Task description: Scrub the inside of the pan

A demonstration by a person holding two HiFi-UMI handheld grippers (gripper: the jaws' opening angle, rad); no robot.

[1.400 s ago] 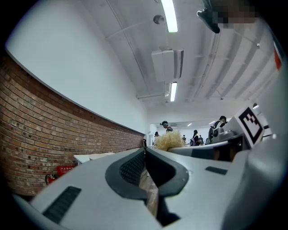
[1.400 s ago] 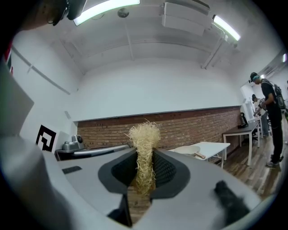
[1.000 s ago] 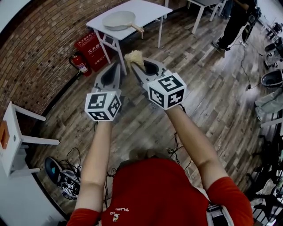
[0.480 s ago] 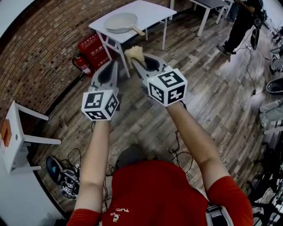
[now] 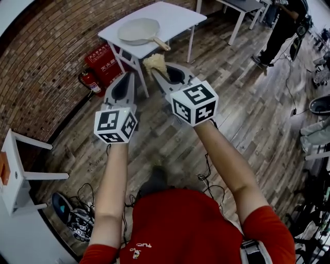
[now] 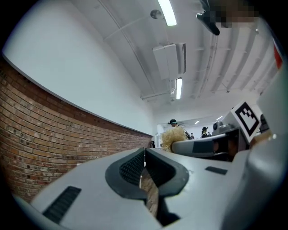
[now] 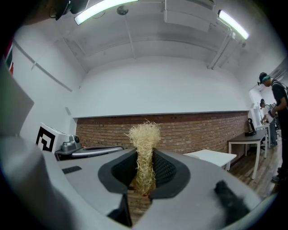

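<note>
A pale pan [image 5: 138,30] with a wooden handle lies on a white table [image 5: 175,15] ahead of me. My right gripper [image 5: 159,72] is held up over the floor, short of the table, shut on a tuft of straw-coloured scrubber [image 5: 154,64]; the scrubber [image 7: 144,155] sticks up from between its jaws. My left gripper [image 5: 127,81] is beside it at the left, shut with nothing in it [image 6: 144,168]. Both point towards the table and tilt upward, so the gripper views show wall and ceiling and not the pan.
A red fire extinguisher [image 5: 88,81] and a red box [image 5: 105,61] stand by the brick wall, left of the table. A white stool [image 5: 20,170] is at the left. Cables and a bag [image 5: 77,216] lie on the wooden floor. A person [image 5: 286,26] stands at far right.
The table and pan have shifted slightly in the head view as I move. Both grippers keep their pose, the right still shut on the scrubber.
</note>
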